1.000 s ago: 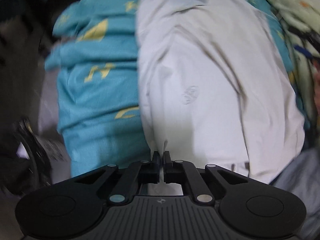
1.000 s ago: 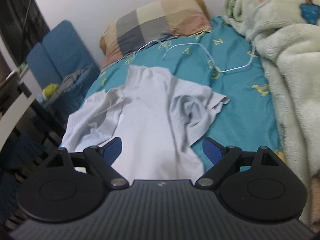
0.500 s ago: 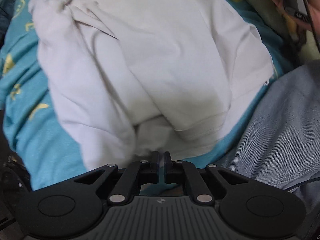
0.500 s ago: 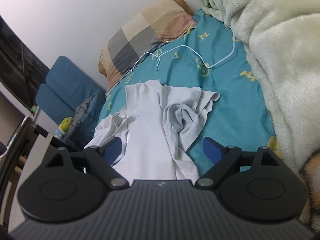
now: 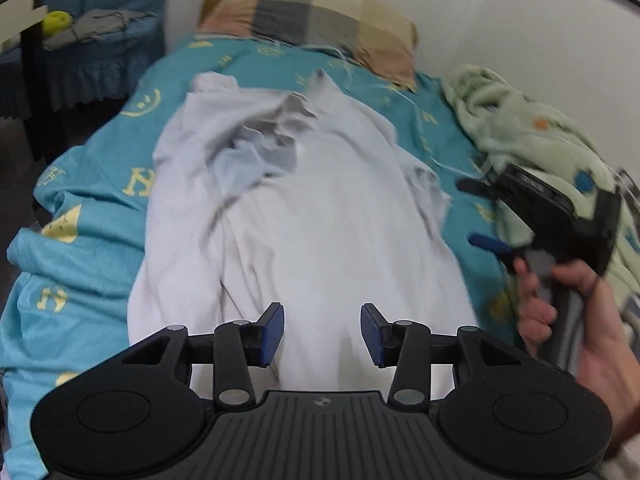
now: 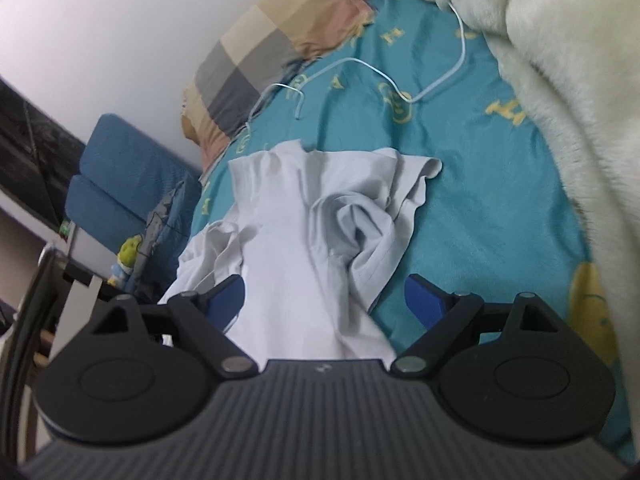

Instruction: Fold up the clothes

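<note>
We see a pale grey-white shirt (image 5: 320,216) spread on the bed (image 5: 100,184), rumpled, w/ bunched folds near its far end and one sleeve crumpled on the right side. Its long axis runs straight ahead of our left gripper (image 5: 322,334), collar end pointing away toward the checked pillow (image 5: 316,16). Left jaws are opening, nothing b/w the blue pads; shirt's near hem lies under and just ahead of them. Right gripper (image 6: 326,298) has jaws spread wide, empty, shirt ahead and b/w them below. A hand (image 5: 576,316) holds that gripper, right of the left jaws, beside the fleece blanket (image 5: 532,140).
</note>
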The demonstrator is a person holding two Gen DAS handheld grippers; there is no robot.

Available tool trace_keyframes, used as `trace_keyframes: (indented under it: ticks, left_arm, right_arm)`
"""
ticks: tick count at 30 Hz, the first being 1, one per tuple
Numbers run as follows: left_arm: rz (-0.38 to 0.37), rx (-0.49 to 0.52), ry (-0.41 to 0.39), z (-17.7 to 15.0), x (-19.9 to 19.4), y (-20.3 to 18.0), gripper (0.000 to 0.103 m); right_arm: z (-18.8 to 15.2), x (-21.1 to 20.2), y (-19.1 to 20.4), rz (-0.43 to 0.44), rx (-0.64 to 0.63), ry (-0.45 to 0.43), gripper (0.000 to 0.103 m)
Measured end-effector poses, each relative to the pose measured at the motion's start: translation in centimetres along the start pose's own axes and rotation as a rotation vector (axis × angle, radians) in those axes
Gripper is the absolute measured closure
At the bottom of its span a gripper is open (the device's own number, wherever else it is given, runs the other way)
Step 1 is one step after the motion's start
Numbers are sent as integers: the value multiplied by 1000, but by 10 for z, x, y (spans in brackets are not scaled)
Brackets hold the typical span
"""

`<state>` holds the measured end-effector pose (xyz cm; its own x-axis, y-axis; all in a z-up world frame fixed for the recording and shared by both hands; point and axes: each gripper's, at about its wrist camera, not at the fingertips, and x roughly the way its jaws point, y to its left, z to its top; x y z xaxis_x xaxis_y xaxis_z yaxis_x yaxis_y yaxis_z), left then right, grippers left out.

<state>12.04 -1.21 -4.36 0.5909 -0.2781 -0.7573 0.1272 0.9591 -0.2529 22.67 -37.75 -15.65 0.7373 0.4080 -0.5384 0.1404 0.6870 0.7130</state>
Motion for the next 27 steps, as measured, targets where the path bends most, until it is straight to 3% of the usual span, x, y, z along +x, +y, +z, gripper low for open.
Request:
trace_keyframes:
  ticks: [5, 8, 9, 10, 12, 17, 20, 24, 27]
  left_arm:
    - [58, 23, -34, -6, 38, 27, 57]
    - [45, 3, -33, -6, 50, 41, 57]
    - [38, -6, -32, -5, 54, 46, 57]
    - [30, -15, -37, -4, 54, 49, 57]
    - [21, -25, -63, 1, 48, 51, 57]
    - [25, -50, -157, 13, 20, 58, 57]
    - [25, -77, -210, 18, 2, 67, 57]
    - [47, -112, -242, 21, -13, 86, 57]
    - [60, -147, -246, 19, -15, 102, 57]
  right_arm:
    - [24, 42, -27, -81, 108, -25, 25]
    - [37, 66, -37, -107, 121, -73, 31]
    - [41, 73, -36, -115, 101, -88, 39]
    - [44, 79, -34, -128, 76, -96, 61]
    - [50, 88, -24, -166, 17, -94, 93]
    - [67, 71, 34, -189, -174, -198, 97]
    - [74, 64, 90, -151, -307, -224, 97]
    - [60, 80, 178, -95, -480, -192, 97]
    - [30, 112, 232, -55, -575, -129, 97]
